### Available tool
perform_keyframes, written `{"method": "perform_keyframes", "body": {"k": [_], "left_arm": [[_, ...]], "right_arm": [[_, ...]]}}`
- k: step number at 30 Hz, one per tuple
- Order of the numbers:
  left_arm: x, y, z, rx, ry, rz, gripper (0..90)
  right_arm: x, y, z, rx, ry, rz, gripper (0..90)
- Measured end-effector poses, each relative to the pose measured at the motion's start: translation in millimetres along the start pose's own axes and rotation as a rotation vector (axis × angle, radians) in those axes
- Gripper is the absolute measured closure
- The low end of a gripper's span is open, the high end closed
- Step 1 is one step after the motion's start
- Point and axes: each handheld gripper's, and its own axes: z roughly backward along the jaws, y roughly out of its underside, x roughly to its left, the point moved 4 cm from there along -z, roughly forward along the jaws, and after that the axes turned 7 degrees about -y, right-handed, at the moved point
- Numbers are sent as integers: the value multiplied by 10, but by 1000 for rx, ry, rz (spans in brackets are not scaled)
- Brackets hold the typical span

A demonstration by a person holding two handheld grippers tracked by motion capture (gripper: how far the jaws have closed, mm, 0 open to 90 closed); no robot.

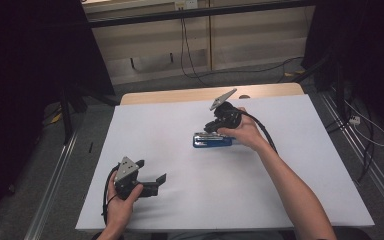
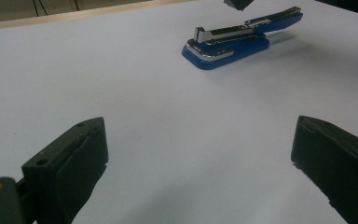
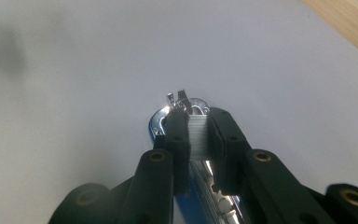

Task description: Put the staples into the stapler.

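The stapler (image 2: 226,43) is bright blue with shiny silver metal along its top. The staples (image 3: 198,137) are pale silver-white. Both tools, left (image 1: 152,183) and right (image 3: 198,140), are black. The desk (image 1: 180,200) is plain white with a light wood edge.

A white sheet (image 1: 180,120) is spread over the bench (image 1: 170,95), whose bare wooden edge is left showing along the far side. Beyond it, a grey floor (image 1: 145,82) is crossed by a black cable (image 1: 186,50) hanging before a pale wall panel (image 1: 150,42). Dark curtains (image 1: 30,60) are seen at both sides.
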Motion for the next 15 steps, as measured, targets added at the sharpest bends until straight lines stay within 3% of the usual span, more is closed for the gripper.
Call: {"method": "perform_keyframes", "body": {"k": [15], "left_arm": [[-3, -9, 15, -8, 2, -7, 42]], "right_arm": [[17, -91, -160, 34, -22, 82, 794]]}}
